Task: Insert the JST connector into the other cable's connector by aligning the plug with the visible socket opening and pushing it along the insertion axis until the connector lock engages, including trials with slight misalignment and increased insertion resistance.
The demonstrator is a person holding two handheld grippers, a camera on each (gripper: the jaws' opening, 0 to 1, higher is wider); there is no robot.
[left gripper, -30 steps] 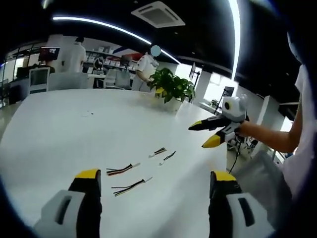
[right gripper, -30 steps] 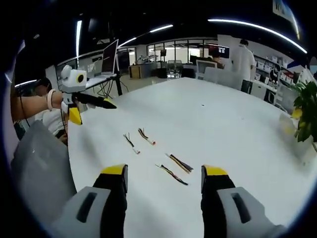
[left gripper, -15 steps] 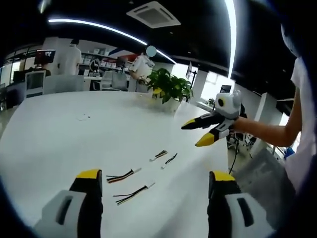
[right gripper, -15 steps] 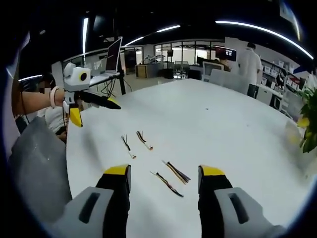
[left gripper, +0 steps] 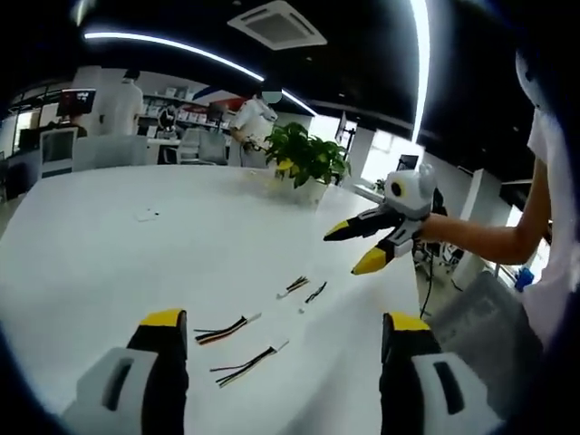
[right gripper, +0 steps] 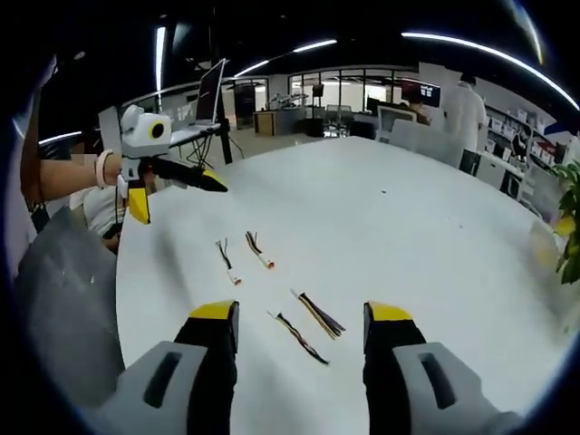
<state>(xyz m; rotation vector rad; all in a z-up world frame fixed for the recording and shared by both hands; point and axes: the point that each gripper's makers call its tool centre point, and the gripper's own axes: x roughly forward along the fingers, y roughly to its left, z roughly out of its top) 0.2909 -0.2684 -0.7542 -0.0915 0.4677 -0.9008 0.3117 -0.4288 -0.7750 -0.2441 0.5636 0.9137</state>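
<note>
A wide white bench (left gripper: 136,263) carries 4 short cables lying loose. In the left gripper view, the left gripper (left gripper: 281,349) hangs above the near edge with its jaws spread wide and nothing between them. Just beyond them lie 2 longer cables, one (left gripper: 227,328) nearer the left jaw and one (left gripper: 249,361) closer in, each with coloured wires and a small white plug. Farther out sit 2 shorter cables (left gripper: 292,286) (left gripper: 314,292) side by side.

The right gripper (left gripper: 355,246) comes in from the right of that view, held in the air above the bench, its yellow-tipped jaws apart and empty. A potted plant (left gripper: 306,159) stands at the far edge of the bench.

In the right gripper view the same 4 cables lie ahead of the open jaws: 2 near (right gripper: 317,314) (right gripper: 295,334), 2 farther (right gripper: 256,248) (right gripper: 226,261). The left gripper (right gripper: 181,195) hovers at the left, apart from them.
</note>
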